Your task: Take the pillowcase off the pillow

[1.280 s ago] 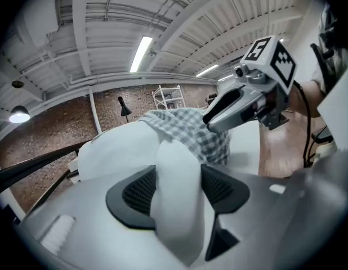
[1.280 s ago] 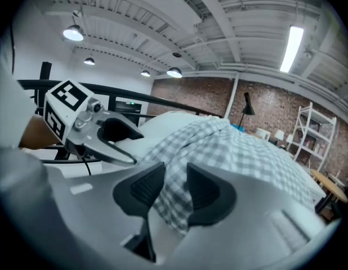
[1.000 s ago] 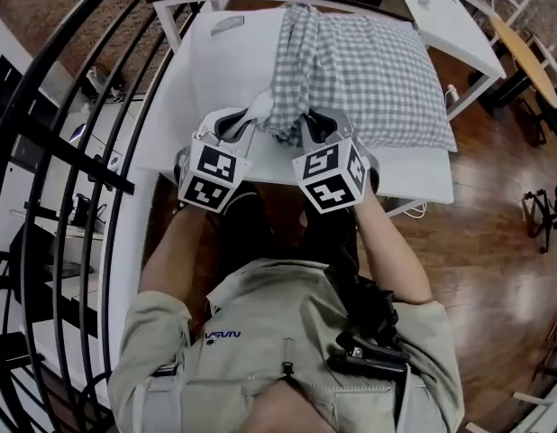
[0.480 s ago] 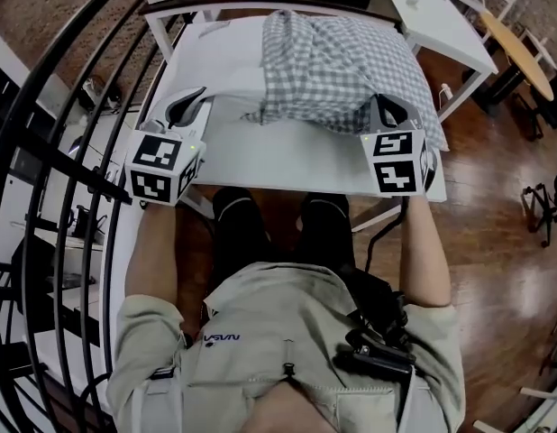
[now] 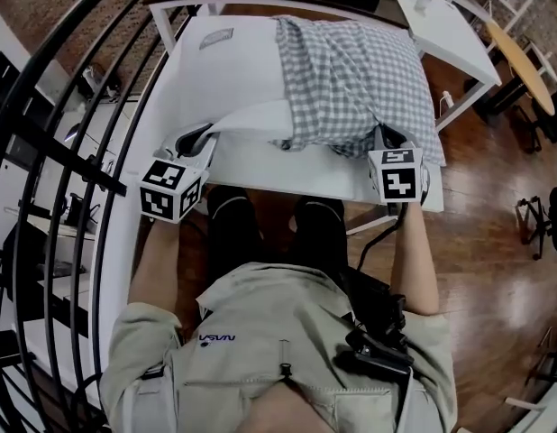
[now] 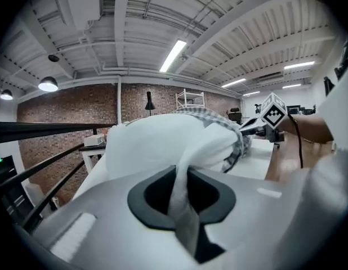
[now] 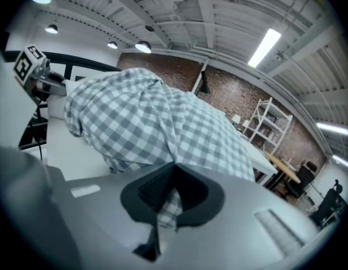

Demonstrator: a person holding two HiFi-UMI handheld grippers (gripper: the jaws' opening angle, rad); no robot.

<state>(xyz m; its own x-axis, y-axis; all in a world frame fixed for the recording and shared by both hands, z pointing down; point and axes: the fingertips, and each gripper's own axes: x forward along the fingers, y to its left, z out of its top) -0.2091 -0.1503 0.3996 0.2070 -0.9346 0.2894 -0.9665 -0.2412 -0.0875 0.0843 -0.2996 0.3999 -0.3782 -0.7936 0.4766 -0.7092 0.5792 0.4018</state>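
Left gripper (image 5: pixel 198 137) pinches the bare white pillow (image 5: pixel 240 75) at its near-left corner, jaws easing open. Right gripper (image 5: pixel 387 136) clamps the checked pillowcase (image 5: pixel 351 66) by the tabletop (image 5: pixel 287 175) near edge. The case covers the pillow's right end, so it should strip rightward.

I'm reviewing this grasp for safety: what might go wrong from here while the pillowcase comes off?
1. The left claw pinches only a thin fold of the white pillow and its jaws are opening, so the pillow may slip free.
2. The right claw is shut on just a small tuck of the checked pillowcase, which could pull out.
3. Both grips sit at the near edge of the table, so the bundle may slide off.
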